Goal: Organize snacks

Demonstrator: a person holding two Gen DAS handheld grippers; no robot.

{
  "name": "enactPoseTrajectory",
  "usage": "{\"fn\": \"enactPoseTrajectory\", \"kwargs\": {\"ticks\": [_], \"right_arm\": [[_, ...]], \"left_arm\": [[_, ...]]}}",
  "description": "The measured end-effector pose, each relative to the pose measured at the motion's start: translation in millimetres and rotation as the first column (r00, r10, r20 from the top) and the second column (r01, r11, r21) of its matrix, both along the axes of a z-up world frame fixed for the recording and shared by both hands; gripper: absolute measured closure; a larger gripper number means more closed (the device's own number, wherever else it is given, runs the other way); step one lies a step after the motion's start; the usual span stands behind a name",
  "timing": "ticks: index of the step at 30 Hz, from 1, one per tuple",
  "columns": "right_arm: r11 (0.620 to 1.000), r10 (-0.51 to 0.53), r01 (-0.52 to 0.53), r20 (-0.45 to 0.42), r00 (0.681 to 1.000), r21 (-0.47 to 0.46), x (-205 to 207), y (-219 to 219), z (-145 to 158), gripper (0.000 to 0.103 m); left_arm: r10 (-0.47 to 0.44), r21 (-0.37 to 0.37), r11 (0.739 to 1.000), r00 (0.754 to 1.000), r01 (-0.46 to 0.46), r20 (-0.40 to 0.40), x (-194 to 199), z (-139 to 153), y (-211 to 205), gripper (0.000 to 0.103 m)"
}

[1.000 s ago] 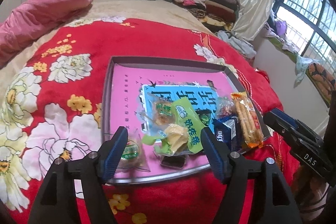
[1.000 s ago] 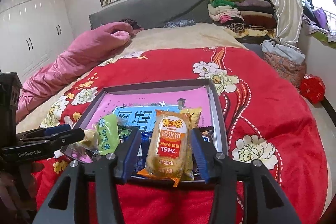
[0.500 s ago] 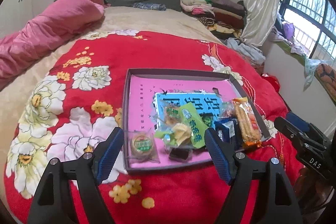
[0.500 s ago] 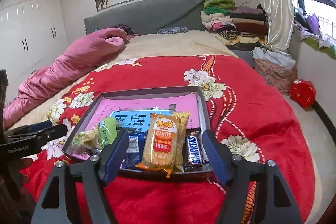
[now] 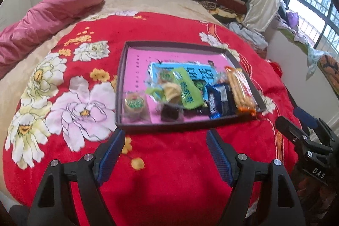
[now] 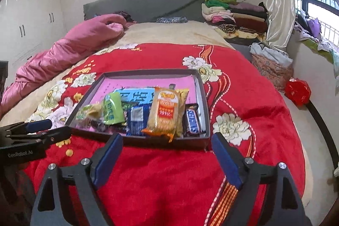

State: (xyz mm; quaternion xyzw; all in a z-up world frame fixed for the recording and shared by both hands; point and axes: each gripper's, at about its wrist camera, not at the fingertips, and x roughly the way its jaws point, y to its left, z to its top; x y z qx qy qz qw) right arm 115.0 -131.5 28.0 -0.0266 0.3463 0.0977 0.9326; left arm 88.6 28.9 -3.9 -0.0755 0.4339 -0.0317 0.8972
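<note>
Snacks lie bunched along the near edge of the tray (image 5: 121,69) on the bed: round cake (image 5: 134,103) at its left corner, green packet (image 5: 186,89), blue packet (image 6: 136,119), orange cracker pack (image 6: 166,112) lengthwise toward the headboard. Left hand-held gripper (image 5: 165,154) and right hand-held gripper (image 6: 167,155) hover apart, empty, just short of the tray; the right fronts the crackers.

"DAS" — right claw (image 5: 317,171)

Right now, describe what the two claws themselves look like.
Left claw and right claw are alike: black frames, blue textured pads, silver screws. The left claw's side reads "GenRobot.AI"; the right claw's reads "DAS". No cables or sleeves are visible.
</note>
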Motion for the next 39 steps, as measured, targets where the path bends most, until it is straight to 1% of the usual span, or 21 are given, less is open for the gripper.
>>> {"fn": "enactPoseTrajectory", "kwargs": {"ticks": [5, 12, 17, 39], "right_arm": [[1.0, 0.004, -0.005, -0.035, 0.999, -0.014, -8.7, 4.9, -4.5, 0.017], [1.0, 0.003, -0.002, -0.056, 0.998, 0.008, -17.2, 2.4, -5.3, 0.015], [1.0, 0.006, -0.005, -0.07, 0.998, 0.007, -20.9, 3.6, -6.6, 0.015], [1.0, 0.026, -0.025, -0.068, 0.997, 0.012, -30.9, 5.7, -4.9, 0.013]], "left_arm": [[-0.009, -0.006, 1.0, 1.0, 0.009, -0.023, -11.5, -4.8, -8.0, 0.023], [-0.011, 0.0, 1.0, 1.0, 0.011, -0.029, -20.7, -5.6, -13.2, 0.023], [-0.008, 0.002, 1.0, 1.0, 0.008, -0.03, -25.3, -5.7, -14.8, 0.023], [0.009, 0.029, 1.0, 0.999, -0.008, -0.036, -35.9, -3.8, -18.3, 0.023]]}}
